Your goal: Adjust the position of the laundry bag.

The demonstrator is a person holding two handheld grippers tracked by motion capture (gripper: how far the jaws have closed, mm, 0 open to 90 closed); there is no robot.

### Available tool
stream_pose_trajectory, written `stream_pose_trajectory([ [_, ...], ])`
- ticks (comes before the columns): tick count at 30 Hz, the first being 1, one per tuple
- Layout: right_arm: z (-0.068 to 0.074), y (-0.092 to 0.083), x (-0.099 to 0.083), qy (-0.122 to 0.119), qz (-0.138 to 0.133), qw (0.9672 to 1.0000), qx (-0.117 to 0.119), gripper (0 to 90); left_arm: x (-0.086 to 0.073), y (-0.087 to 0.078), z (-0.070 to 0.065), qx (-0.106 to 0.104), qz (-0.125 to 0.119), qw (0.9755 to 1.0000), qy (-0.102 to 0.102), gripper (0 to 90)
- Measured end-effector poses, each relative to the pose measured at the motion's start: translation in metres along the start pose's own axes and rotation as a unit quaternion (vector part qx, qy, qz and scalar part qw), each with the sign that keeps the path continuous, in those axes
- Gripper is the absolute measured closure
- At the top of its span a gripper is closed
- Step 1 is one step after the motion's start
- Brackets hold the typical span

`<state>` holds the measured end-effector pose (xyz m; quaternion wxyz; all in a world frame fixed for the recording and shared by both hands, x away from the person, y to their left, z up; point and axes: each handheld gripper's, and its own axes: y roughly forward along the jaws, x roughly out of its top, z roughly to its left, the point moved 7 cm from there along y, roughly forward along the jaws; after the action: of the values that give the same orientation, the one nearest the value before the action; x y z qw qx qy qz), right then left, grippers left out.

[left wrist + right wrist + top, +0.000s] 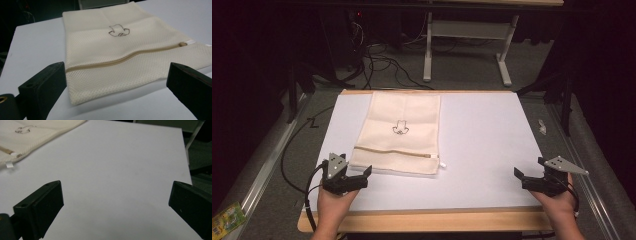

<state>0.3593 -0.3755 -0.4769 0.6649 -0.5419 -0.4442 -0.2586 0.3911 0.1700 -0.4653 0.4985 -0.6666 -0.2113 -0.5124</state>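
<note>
- High view showed the cream mesh laundry bag (399, 134) lying flat on the white bench (492, 145), left of centre, its tan zipper (392, 151) running across near the front edge.
- My left gripper (358, 178) hovered just beside the bag's near left corner, jaws spread wide and holding nothing.
- My right gripper (524, 179) hung well apart at the near right, likewise released over bare bench.
- I judged the work was at its start, the approach.
- Next, I reckoned, called for easing the left gripper forward onto that corner (75, 98).
</note>
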Motion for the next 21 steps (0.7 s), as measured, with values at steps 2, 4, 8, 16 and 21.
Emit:
stream_pose_trajectory([
  [2, 0.001, -0.004, 0.005, -0.008, -0.013, 0.9999, -0.004, 0.0, 0.001, 0.001, -0.002, -0.003, 0.006, 1.0, 0.0, 3.8],
  [4, 0.002, -0.006, 0.006, -0.014, -0.017, 0.9997, -0.01, 0.0, 0.001, 0.003, -0.001, 0.0, 0.014, 0.9999, 0.003, 4.2],
  [8, 0.003, -0.007, 0.004, -0.018, -0.015, 0.9997, -0.009, 0.3, 0.001, 0.004, -0.001, -0.005, 0.016, 0.9999, -0.001, 6.4],
  [16, 0.009, -0.003, 0.002, -0.026, -0.004, 0.9997, -0.003, 2.5, -0.007, 0.027, -0.01, -0.073, 0.045, 0.9949, -0.054, 34.3],
  [21, 0.012, 0.003, 0.002, -0.031, 0.003, 0.9995, 0.002, 4.1, -0.014, 0.059, -0.028, -0.073, 0.082, 0.9939, -0.013, 44.4],
])
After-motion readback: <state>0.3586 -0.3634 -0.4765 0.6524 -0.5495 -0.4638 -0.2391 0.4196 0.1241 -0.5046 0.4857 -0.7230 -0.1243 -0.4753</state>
